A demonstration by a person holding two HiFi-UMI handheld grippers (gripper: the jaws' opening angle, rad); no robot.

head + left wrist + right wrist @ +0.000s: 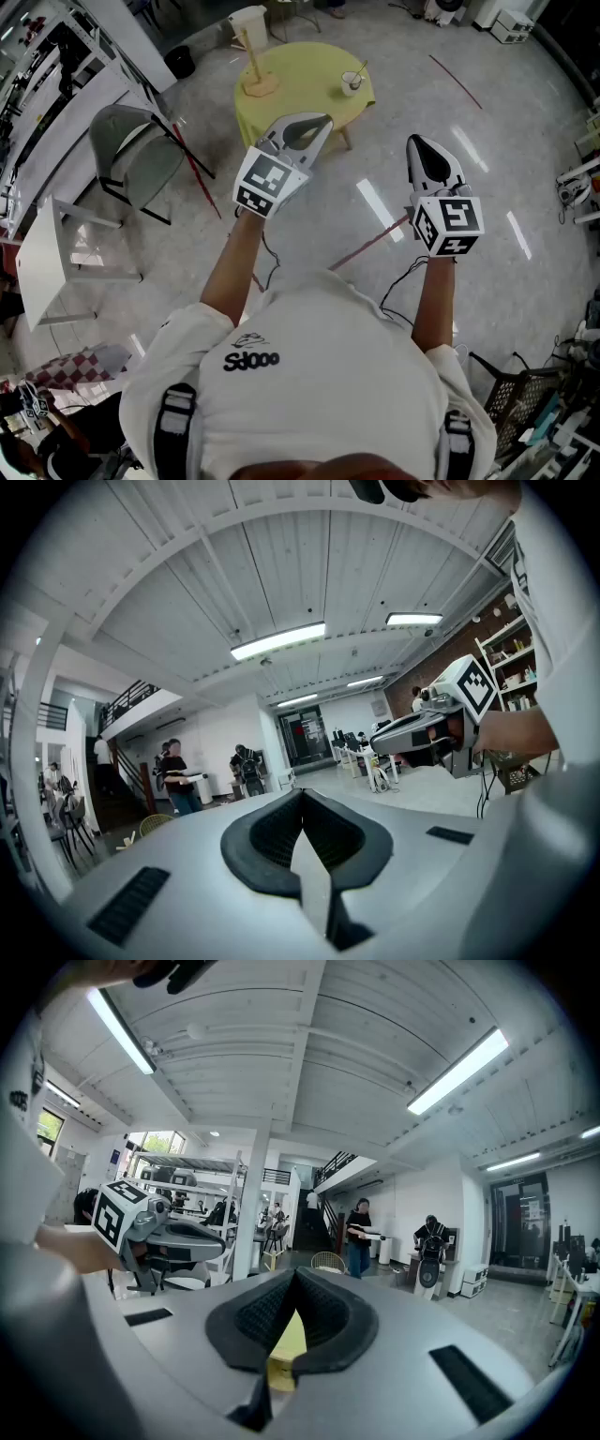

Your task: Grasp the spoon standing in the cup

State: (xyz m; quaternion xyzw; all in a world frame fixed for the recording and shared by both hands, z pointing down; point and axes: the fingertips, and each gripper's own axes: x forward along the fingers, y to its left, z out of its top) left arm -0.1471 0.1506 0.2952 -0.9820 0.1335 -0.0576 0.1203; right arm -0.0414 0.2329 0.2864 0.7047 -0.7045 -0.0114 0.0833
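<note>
A white cup (351,84) with a spoon (359,71) standing in it sits on the right part of a round yellow table (300,80), far ahead of me in the head view. My left gripper (322,122) is held in the air before the table's near edge, its jaws shut with nothing between them. My right gripper (416,142) hangs further right over the floor, also shut and empty. The left gripper view shows its jaws (301,795) meeting; the right gripper view shows the same (292,1275). Cup and spoon do not show in either gripper view.
On the table's left stands a wooden post on a base (259,82). A white bin (248,23) is behind the table, a grey chair (131,155) and a white side table (52,267) are at left, a black basket (511,394) is at lower right. People stand far off (360,1234).
</note>
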